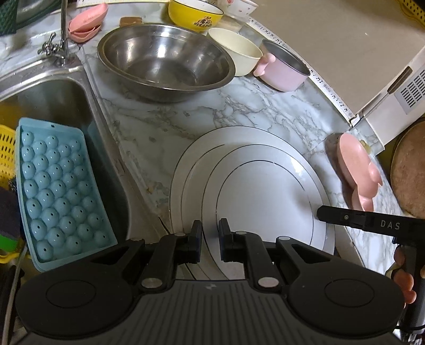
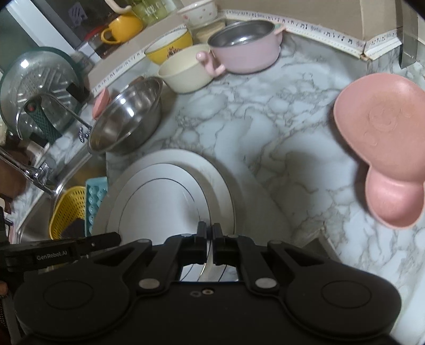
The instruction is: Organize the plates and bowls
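Both grippers hold one white plate (image 1: 265,191) (image 2: 159,201) with thin dark ring lines. My left gripper (image 1: 210,233) is shut on its near rim, and my right gripper (image 2: 209,233) is shut on its right rim. In the left wrist view, the right gripper (image 1: 322,213) reaches in from the right. A second, wider white plate (image 1: 186,159) (image 2: 220,175) lies on the marble counter right under the held one. Whether the two touch I cannot tell. Behind them stand a steel bowl (image 1: 164,61), a yellow bowl (image 1: 195,13), a cream bowl (image 1: 236,50) and a pink pot (image 1: 284,66).
A pink snail-shaped dish (image 2: 382,132) lies on the counter to the right. The sink (image 1: 53,100) at left holds a blue ice tray (image 1: 58,191) and a yellow basket (image 2: 66,209). A round wooden board (image 1: 409,169) sits at far right. A hand (image 1: 403,278) grips the right tool.
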Action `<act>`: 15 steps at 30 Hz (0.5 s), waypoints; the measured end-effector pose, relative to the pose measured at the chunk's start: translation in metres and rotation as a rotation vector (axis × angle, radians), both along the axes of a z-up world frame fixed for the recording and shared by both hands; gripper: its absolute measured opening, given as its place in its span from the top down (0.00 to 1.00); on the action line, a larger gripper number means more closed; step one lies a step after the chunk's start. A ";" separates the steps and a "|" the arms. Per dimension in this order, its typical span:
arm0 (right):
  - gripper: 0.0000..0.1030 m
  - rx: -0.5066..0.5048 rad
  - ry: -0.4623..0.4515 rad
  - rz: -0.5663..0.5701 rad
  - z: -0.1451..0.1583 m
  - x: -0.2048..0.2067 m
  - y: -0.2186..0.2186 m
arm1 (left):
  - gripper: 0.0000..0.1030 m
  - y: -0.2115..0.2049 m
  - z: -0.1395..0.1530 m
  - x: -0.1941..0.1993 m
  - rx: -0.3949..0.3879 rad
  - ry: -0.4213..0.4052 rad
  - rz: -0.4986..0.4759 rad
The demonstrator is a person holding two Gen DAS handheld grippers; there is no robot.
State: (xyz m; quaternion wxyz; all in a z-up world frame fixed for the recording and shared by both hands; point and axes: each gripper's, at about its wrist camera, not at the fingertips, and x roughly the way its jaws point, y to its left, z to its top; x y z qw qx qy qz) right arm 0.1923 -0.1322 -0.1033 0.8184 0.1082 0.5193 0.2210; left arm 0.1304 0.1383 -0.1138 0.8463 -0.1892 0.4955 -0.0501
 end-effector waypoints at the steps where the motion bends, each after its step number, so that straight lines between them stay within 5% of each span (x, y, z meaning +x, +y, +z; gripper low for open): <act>1: 0.95 0.002 0.004 -0.004 -0.001 0.000 0.000 | 0.89 0.000 0.000 0.000 0.004 0.000 -0.003; 15: 0.94 -0.013 0.018 -0.011 -0.007 0.005 0.005 | 0.89 0.002 0.003 0.006 0.017 0.038 -0.034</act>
